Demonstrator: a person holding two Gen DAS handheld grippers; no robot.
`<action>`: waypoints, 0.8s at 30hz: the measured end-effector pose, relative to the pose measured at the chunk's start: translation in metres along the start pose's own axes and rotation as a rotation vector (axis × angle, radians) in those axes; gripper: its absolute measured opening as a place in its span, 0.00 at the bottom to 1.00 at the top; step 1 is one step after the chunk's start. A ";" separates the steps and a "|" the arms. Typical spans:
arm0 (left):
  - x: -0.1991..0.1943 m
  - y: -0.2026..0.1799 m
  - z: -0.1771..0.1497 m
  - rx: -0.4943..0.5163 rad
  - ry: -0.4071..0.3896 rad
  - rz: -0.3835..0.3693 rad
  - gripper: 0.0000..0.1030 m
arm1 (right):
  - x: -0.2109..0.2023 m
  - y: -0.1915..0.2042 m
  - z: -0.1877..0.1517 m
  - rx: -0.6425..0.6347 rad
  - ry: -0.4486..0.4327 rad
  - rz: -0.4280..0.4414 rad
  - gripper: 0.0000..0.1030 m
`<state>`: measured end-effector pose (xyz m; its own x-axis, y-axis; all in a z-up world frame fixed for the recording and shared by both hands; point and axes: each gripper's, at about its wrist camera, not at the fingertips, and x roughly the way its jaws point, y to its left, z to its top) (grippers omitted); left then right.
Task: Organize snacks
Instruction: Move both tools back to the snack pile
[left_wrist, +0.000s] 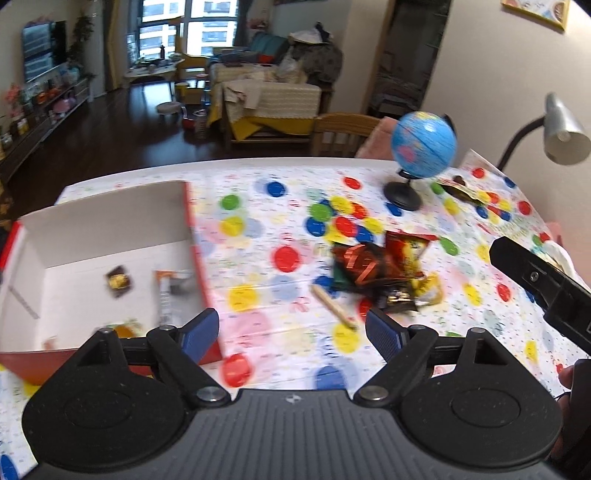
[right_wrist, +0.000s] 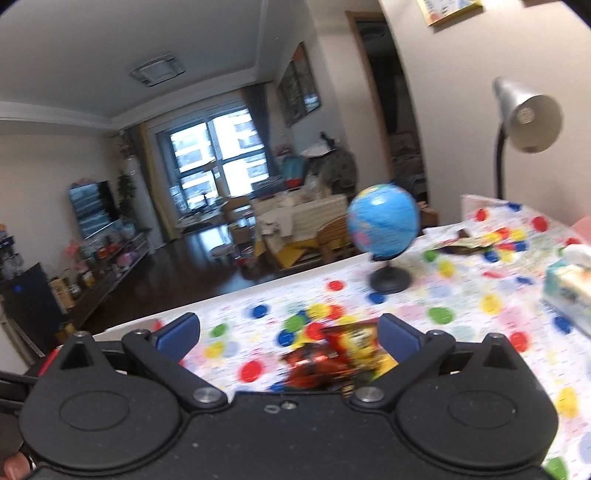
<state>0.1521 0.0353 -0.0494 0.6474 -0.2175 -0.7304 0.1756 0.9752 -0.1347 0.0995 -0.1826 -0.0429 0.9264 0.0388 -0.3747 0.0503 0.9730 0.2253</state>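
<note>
Polka-dot tablecloth (left_wrist: 258, 229) covers the table; living room behind, blurred. Snack pile (left_wrist: 384, 273) of red, dark and yellow packets lies mid-table, toward the right edge. Wooden stick (left_wrist: 334, 306) just beside it on the near side. Red-and-white box (left_wrist: 110, 236) at the left edge, holding a few small packets (left_wrist: 119, 281). Globe (left_wrist: 423, 144) and desk lamp (left_wrist: 563, 131) near the far right corner; tissue box (right_wrist: 567, 291) at the right edge.

Left gripper (left_wrist: 291, 332): jaws spread wide, nothing between them; pile lies ahead and to the right of the tips, apart. Right gripper (right_wrist: 290, 338): jaws fully spread, gripping nothing; pile seen between the fingers, just below them; contact not clear.
</note>
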 end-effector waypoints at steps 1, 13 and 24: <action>0.004 -0.007 0.001 0.007 0.002 -0.006 0.89 | -0.001 -0.006 0.000 0.003 0.008 -0.022 1.00; 0.066 -0.049 0.008 -0.012 0.081 0.023 0.90 | 0.033 -0.068 -0.006 -0.054 0.181 -0.097 0.88; 0.124 -0.055 0.006 -0.104 0.160 0.155 0.90 | 0.098 -0.103 -0.020 -0.104 0.340 -0.092 0.77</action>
<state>0.2278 -0.0454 -0.1286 0.5338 -0.0635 -0.8432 0.0005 0.9972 -0.0748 0.1778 -0.2743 -0.1206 0.7417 0.0064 -0.6706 0.0731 0.9932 0.0904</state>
